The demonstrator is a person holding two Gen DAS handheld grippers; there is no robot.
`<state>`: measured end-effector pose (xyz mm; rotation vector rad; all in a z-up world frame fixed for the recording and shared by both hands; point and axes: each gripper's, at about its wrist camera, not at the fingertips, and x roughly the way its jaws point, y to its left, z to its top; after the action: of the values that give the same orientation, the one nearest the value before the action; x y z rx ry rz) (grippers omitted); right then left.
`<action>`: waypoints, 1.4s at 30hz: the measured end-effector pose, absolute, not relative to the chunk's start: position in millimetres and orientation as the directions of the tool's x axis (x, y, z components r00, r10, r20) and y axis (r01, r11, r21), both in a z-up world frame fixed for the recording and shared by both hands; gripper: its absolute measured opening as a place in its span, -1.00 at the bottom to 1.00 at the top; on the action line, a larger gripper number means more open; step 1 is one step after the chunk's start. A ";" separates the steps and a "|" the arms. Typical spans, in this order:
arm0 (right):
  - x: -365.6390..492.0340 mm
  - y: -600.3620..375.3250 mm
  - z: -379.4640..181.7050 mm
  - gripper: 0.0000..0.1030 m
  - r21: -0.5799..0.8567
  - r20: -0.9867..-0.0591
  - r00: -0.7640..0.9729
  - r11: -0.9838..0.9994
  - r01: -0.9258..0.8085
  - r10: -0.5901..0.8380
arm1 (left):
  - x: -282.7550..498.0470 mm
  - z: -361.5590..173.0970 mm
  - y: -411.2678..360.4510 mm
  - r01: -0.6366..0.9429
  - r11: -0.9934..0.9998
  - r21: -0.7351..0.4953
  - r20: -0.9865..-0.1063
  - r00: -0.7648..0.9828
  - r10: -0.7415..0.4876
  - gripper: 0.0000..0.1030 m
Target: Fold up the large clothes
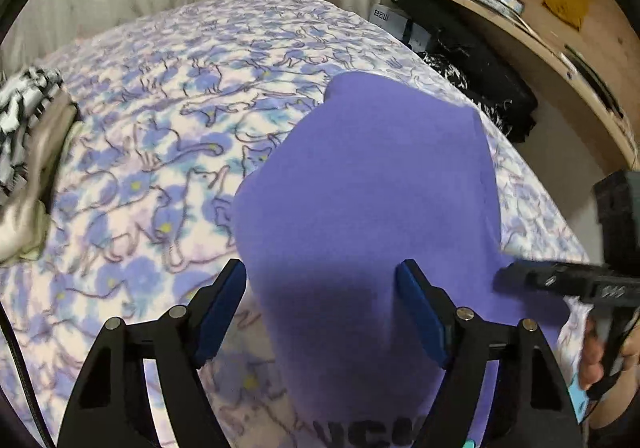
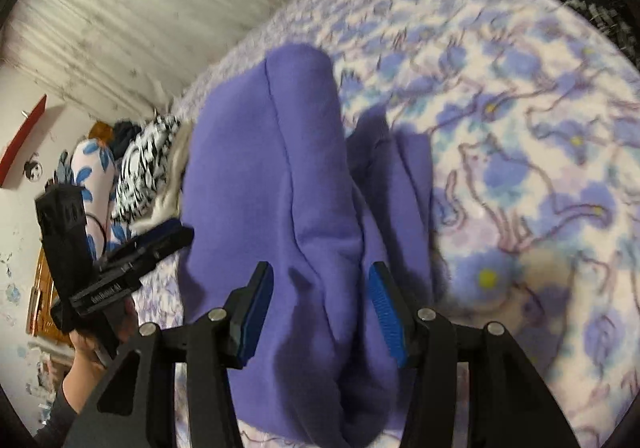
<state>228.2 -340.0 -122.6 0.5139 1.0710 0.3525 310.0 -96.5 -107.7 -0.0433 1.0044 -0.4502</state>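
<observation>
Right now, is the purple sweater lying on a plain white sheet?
No, the purple sweater lies on a blanket printed with blue flowers and outlined cats, not a plain white one.

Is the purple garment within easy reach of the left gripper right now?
Probably yes: the left gripper stands open right over the purple garment on the bedspread, with nothing between.
</observation>
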 end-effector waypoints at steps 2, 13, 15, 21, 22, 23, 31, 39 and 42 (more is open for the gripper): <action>237.6 -338.3 -137.0 -0.36 0.568 -0.752 0.401 0.823 -0.010 0.523 | 318.9 -115.5 -95.3 0.327 0.903 -0.279 -0.802 0.437 -0.407 0.49; 179.8 -373.7 -117.8 -0.75 0.543 -0.693 0.558 0.840 -0.014 0.457 | 310.7 -109.9 -141.4 0.412 0.897 -0.162 -0.800 0.478 -0.364 0.49; 178.1 -374.1 -133.6 -0.75 0.508 -0.731 0.538 0.861 0.018 0.420 | 304.3 -114.2 -164.0 0.435 0.898 -0.066 -0.799 0.516 -0.309 0.49; 196.5 -375.7 -172.9 -0.71 0.505 -0.767 0.504 0.858 0.093 0.397 | 302.5 -136.2 -201.3 0.405 0.905 0.128 -0.781 0.604 -0.160 0.61; 198.5 -375.0 -172.0 -0.70 0.496 -0.772 0.502 0.864 0.093 0.389 | 303.6 -137.8 -201.6 0.402 0.906 0.133 -0.781 0.606 -0.154 0.65; 199.1 -373.1 -170.1 -0.71 0.483 -0.779 0.498 0.871 0.089 0.381 | 305.1 -138.3 -200.4 0.402 0.906 0.131 -0.781 0.605 -0.155 0.66; 202.4 -359.2 -137.7 -0.37 0.338 -0.831 0.492 0.938 0.076 0.260 | 303.0 -126.8 -189.9 0.404 0.911 0.078 -0.789 0.584 -0.191 0.69; 237.8 -360.9 -102.2 -0.09 0.319 -0.793 0.569 0.944 0.085 0.217 | 310.3 -87.7 -156.0 0.374 0.924 -0.079 -0.766 0.570 -0.297 0.60; 256.5 -358.4 -97.2 -0.09 0.317 -0.780 0.591 0.944 0.090 0.206 | 313.3 -71.7 -145.4 0.354 0.933 -0.056 -0.733 0.620 -0.279 0.49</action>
<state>256.5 -358.4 -97.2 0.3423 0.9409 0.0686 313.3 -145.4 -71.7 0.0971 0.8253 -0.3648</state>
